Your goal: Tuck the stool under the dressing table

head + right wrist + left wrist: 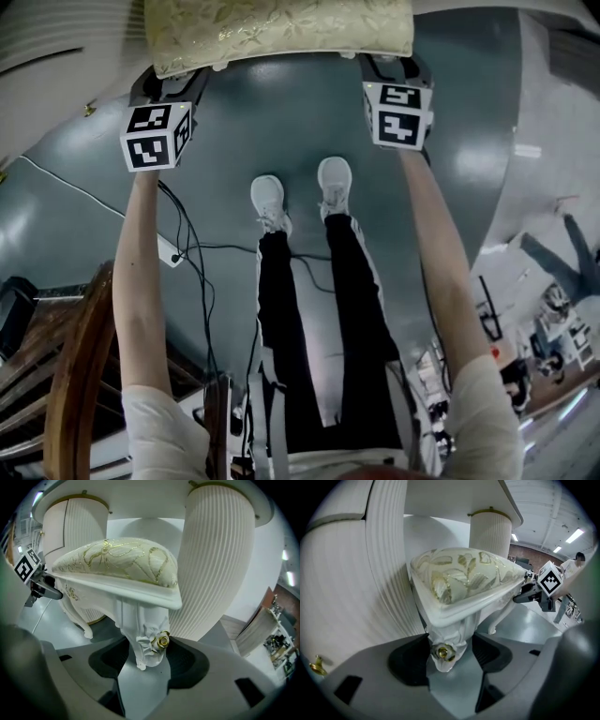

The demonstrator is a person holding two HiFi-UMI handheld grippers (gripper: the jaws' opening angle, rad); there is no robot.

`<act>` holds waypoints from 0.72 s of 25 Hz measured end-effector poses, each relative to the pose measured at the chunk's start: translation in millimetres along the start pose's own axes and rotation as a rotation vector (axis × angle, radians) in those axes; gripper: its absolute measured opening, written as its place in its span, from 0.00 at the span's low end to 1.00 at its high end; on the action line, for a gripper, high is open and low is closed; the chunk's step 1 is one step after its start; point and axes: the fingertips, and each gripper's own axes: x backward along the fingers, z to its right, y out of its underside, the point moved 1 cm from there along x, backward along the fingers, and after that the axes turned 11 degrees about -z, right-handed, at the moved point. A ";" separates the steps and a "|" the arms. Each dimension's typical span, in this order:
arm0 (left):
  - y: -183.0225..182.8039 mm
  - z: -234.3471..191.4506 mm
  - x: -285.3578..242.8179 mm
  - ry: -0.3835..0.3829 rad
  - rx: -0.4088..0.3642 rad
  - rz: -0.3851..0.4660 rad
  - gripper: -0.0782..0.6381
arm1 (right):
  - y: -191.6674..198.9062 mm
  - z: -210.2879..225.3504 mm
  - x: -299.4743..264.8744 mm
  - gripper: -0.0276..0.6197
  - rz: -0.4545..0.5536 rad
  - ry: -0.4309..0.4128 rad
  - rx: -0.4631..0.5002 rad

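The stool has a cream cushion with gold leaf embroidery (281, 33) and carved white legs, and it stands at the top of the head view. My left gripper (173, 82) is at its left near corner and my right gripper (389, 67) at its right near corner. In the left gripper view the left gripper (447, 656) is shut on a stool leg (445, 641) bearing a gold rose. The right gripper (147, 653) is likewise shut on the other near leg (143, 634). The dressing table's white fluted pedestals (351, 588) (215, 559) stand on either side behind the stool.
The person's white shoes (270, 202) stand on the grey floor just behind the stool. Black cables (187, 244) and a power strip (169, 251) run across the floor at the left. A wooden chair back (75, 375) is at lower left.
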 end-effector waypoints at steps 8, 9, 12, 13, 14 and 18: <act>-10.4 -10.5 -4.9 -0.011 0.003 0.001 0.51 | -14.3 1.2 -7.2 0.43 0.018 -0.003 0.010; -12.7 -12.7 -5.6 -0.015 0.005 0.002 0.51 | -17.2 1.6 -8.4 0.43 0.020 -0.005 0.011; -19.9 -15.0 -7.6 -0.025 0.010 0.010 0.51 | -24.3 5.7 -11.1 0.43 0.031 -0.001 0.015; -21.5 -14.9 -8.5 -0.027 0.015 0.014 0.51 | -26.6 7.6 -12.8 0.43 0.030 0.002 0.016; -23.3 -15.2 -9.7 -0.031 0.024 0.020 0.51 | -30.2 10.0 -15.6 0.43 0.027 0.004 0.018; -37.5 -22.7 -18.1 -0.049 0.057 0.041 0.51 | -55.3 20.9 -30.4 0.43 0.016 -0.005 0.048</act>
